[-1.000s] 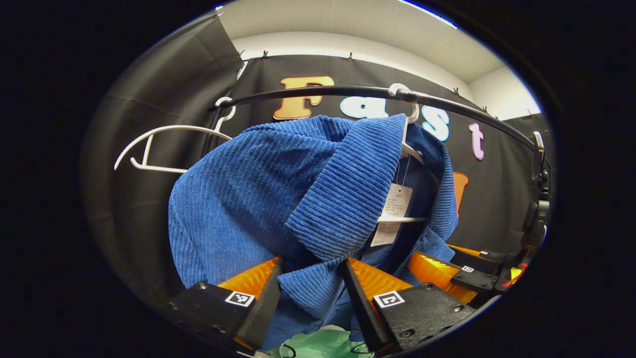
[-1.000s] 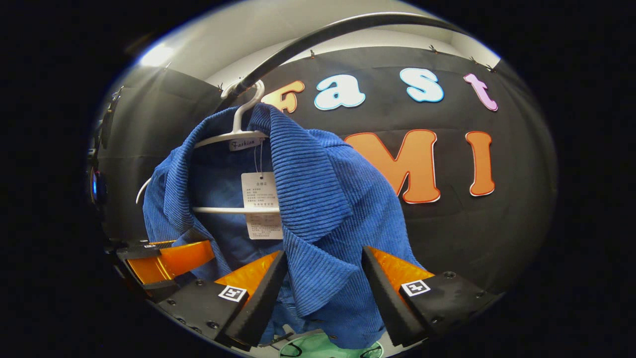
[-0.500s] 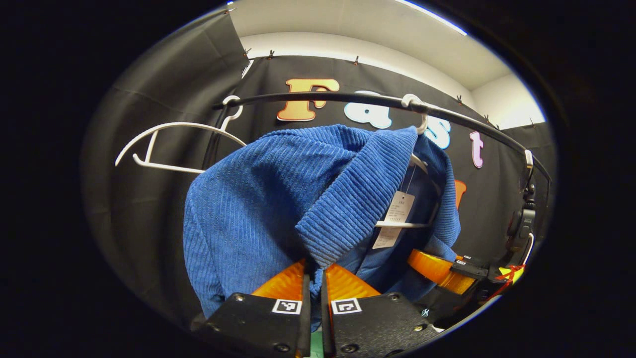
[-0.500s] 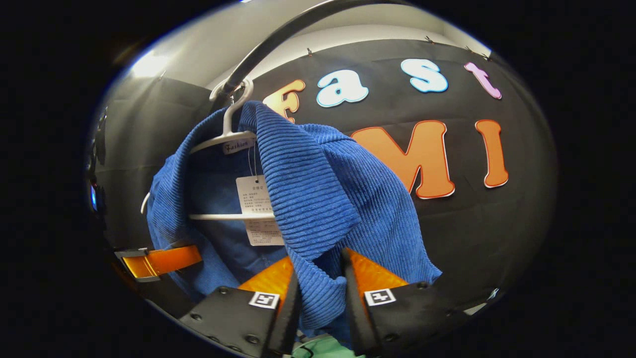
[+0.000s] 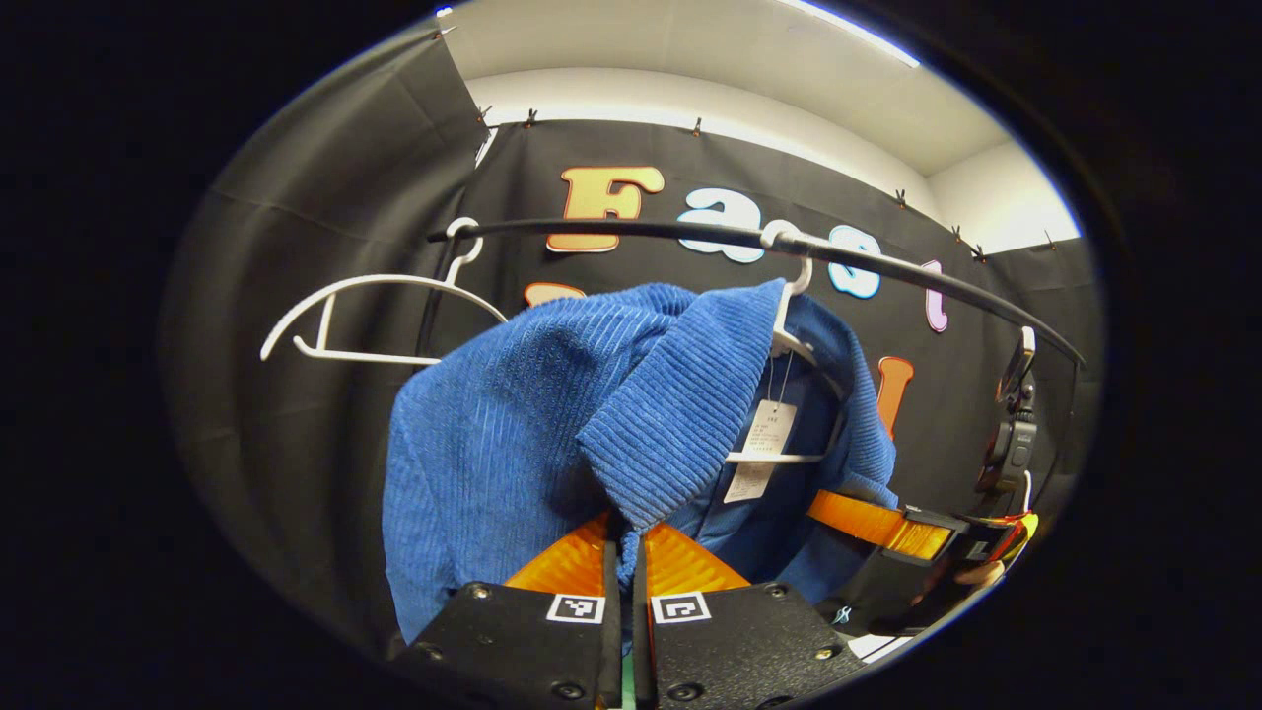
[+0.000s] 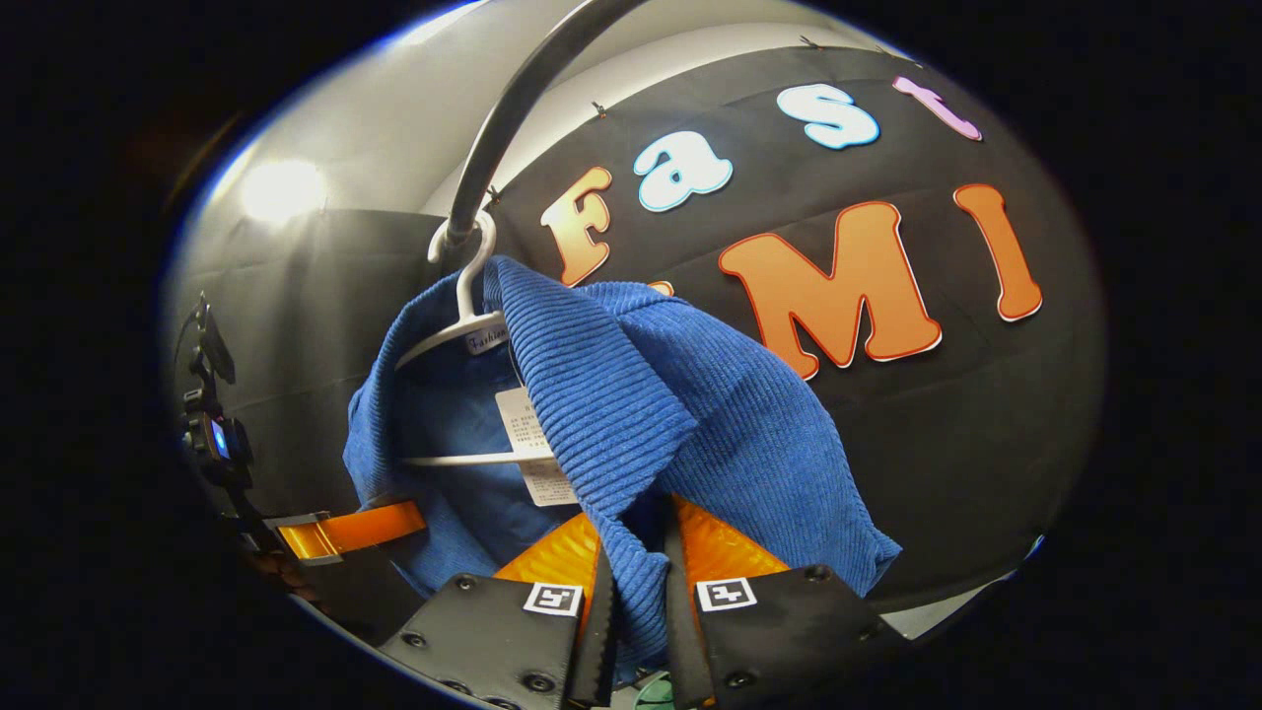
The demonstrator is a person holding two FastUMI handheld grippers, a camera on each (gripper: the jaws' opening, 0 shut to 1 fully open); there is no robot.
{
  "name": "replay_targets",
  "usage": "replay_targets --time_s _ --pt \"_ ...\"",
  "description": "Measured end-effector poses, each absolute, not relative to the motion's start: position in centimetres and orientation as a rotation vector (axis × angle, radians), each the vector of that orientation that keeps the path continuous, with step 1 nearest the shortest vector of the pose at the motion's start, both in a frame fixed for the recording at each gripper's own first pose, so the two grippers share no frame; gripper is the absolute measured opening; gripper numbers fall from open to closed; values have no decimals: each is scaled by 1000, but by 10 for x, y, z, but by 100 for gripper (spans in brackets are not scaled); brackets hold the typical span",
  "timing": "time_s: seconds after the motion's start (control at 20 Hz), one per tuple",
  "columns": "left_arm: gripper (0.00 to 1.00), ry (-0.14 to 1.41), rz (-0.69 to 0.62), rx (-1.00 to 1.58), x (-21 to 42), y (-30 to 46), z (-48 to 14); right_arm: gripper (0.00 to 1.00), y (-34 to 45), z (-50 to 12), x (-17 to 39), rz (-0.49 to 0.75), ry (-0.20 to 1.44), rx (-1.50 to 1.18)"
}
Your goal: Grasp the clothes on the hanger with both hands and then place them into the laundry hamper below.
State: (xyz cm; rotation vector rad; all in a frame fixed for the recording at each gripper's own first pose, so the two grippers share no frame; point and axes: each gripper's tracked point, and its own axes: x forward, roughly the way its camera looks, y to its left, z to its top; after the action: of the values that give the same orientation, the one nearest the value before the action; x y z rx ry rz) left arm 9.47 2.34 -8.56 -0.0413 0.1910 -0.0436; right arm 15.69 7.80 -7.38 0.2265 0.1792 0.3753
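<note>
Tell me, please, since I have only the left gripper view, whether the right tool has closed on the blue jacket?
Observer: Yes. In the right gripper view the right tool is shut on the jacket's front edge, just below the collar.
Operator: Thank you. Is that side's shoulder off the hanger?
Observer: No. That shoulder drapes over the hanger, and the cloth hides the hanger's arm on that side.

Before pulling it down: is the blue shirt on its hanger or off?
On. The blue shirt drapes over the white hanger, hooked on the rail.
</note>
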Motion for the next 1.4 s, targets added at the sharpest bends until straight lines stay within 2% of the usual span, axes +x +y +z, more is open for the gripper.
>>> replay_targets --time_s 0.1,0.15,0.2,0.5,0.65,0.95,1.0,1.25,1.4 --pt "2 172 -25 -51 86 27 -73 12 73 -71 154 405 187 282" --pt "6 164 -15 -58 81 29 -67 12 74 -70 150 421 189 311" --pt "2 155 -6 -65 78 30 -61 12 74 -67 148 438 189 340" --pt "6 80 41 -44 66 43 -17 12 70 -49 137 574 246 641" --pt "4 49 58 -46 54 48 4 12 47 -22 134 625 230 837" --pt "4 13 25 14 46 51 45 12 38 14 148 728 214 1110" --pt "2 8 15 10 49 54 51 12 35 19 152 740 210 1149" --pt "6 24 -42 -20 66 71 67 12 31 32 167 757 199 1208" --pt "4 35 -59 36 80 84 69 12 32 33 173 758 205 1217"
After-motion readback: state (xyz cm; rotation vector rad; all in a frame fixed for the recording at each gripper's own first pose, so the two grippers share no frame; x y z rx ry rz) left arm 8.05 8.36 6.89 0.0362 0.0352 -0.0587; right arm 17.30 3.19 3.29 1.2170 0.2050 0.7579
